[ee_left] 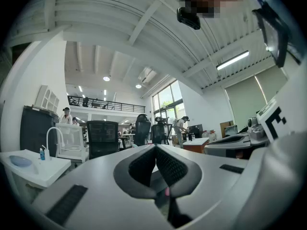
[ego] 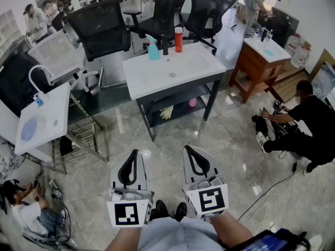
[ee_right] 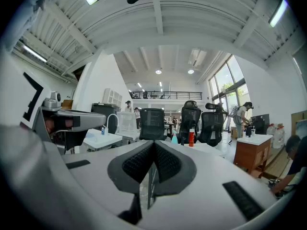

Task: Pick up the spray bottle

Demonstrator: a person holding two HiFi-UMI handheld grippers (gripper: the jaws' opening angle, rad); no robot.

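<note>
A teal spray bottle point(ego: 153, 50) stands at the back edge of a white basin-top table point(ego: 157, 77), beside a black faucet point(ego: 165, 45) and a red bottle point(ego: 178, 39). Both grippers are held low and close to me, well short of the table. My left gripper point(ego: 135, 152) has its jaws together with nothing between them, and my right gripper point(ego: 189, 149) is likewise shut and empty. In the right gripper view the spray bottle point(ee_right: 174, 139) and red bottle point(ee_right: 191, 138) show small, far beyond the gripper point(ee_right: 153, 143). The left gripper point(ee_left: 154, 147) looks toward chairs.
Black office chairs point(ego: 102, 27) stand behind the table. A second white basin unit point(ego: 39, 120) is at the left, a wooden vanity point(ego: 259, 61) at the right. A person point(ego: 309, 124) crouches at the right among cables point(ego: 272, 187); another sits at the bottom left point(ego: 31, 213).
</note>
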